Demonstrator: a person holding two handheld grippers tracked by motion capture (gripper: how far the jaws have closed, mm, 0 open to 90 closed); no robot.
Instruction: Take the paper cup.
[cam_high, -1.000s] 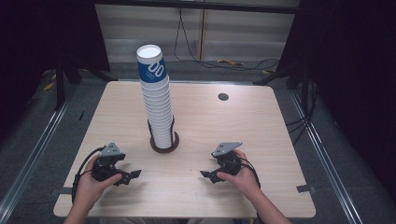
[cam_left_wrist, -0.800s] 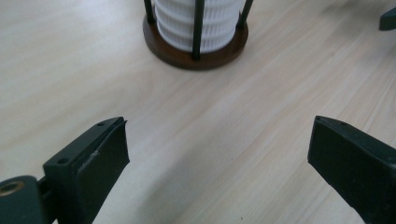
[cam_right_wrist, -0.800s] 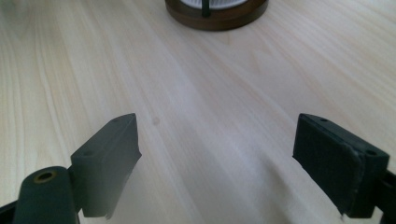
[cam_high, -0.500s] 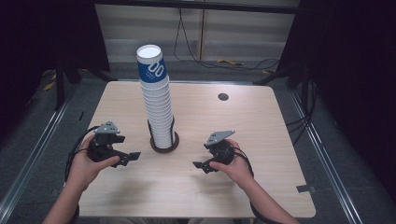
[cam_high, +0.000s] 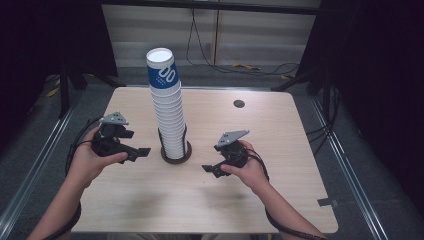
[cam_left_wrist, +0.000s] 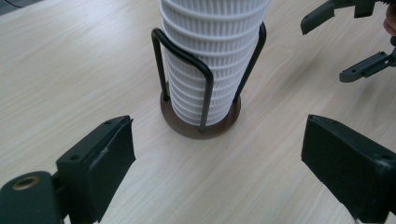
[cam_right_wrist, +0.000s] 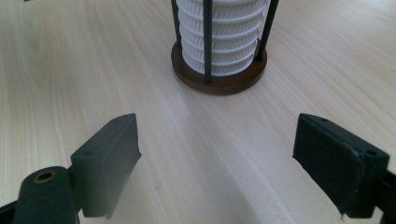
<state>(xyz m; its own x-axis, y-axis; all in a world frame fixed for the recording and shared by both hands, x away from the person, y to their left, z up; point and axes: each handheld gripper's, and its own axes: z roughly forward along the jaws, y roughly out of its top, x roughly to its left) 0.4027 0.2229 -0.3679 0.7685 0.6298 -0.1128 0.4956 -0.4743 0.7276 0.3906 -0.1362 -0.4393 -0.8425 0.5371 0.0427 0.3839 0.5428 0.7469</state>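
Spreading across most of the high view, the table (cam_high: 280, 190) is pale wood, with a small dark round spot (cam_high: 239, 103) toward its far right. Near the middle rises a tall stack of white ribbed cups (cam_high: 170, 120), the top one bearing a blue band. The stack stands upright in a holder (cam_high: 176, 154), a dark round base with thin black wire loops that hug the lowest cups.

The left claw (cam_high: 144, 151) hangs above the table just left of the holder, pointing toward it but apart from it. Its jaws have just been closing a little, yet they stand wide with nothing between them; in the left gripper view the stack shows beyond the gap.

The right claw (cam_high: 210, 170) sits to the right and a little nearer the person, also clear of the holder. In the right gripper view its jaws are spread wide and empty, with the holder's base ahead of them. A hand grasps each gripper, forearms entering from the near edge.
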